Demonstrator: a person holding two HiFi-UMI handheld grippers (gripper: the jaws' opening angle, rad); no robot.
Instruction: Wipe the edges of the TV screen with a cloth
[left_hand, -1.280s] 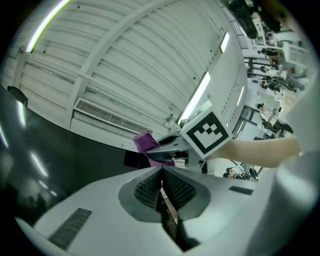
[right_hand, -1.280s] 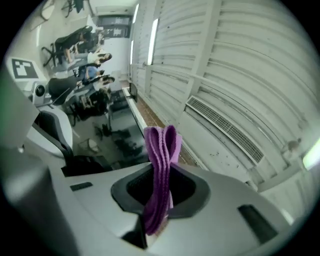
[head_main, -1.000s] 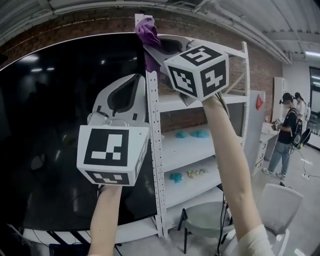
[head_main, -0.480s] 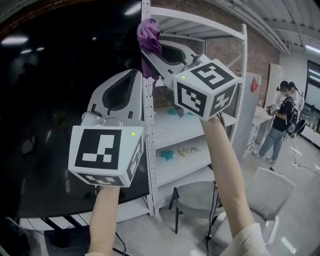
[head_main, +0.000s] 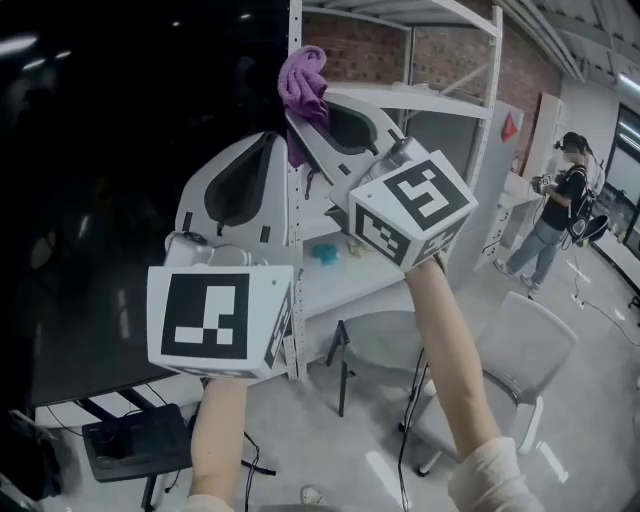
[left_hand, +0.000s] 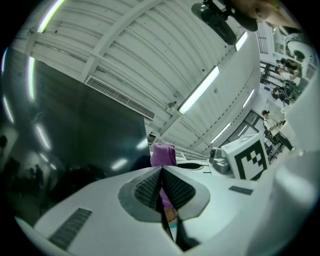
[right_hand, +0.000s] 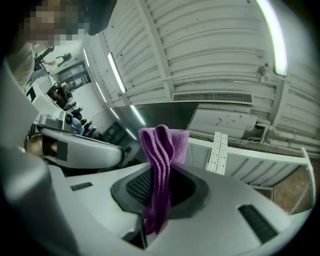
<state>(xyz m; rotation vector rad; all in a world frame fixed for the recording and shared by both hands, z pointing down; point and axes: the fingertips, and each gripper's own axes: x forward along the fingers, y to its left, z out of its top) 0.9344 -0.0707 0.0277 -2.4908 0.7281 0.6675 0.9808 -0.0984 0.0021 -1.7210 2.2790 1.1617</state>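
The black TV screen (head_main: 110, 200) fills the left of the head view, its right edge running beside a white shelf post. My right gripper (head_main: 292, 108) is shut on a purple cloth (head_main: 303, 82), which bunches above the jaws against that right edge. In the right gripper view the cloth (right_hand: 162, 145) hangs folded between the shut jaws of the right gripper (right_hand: 159, 185). My left gripper (head_main: 272, 138) is shut and empty, just left of and below the cloth, in front of the screen. From the left gripper (left_hand: 161, 170) the cloth (left_hand: 163, 154) shows right past the tips.
A white metal shelf unit (head_main: 440, 105) stands right of the TV, with small blue items (head_main: 325, 252) on a shelf. Below are a grey chair (head_main: 385, 345) and a white chair (head_main: 525, 345). A person (head_main: 560, 205) stands far right. A dark tray (head_main: 135, 445) sits under the TV.
Both grippers and the cloth have come down along the TV's right edge from its top corner. The head view has tilted downward, showing more floor.
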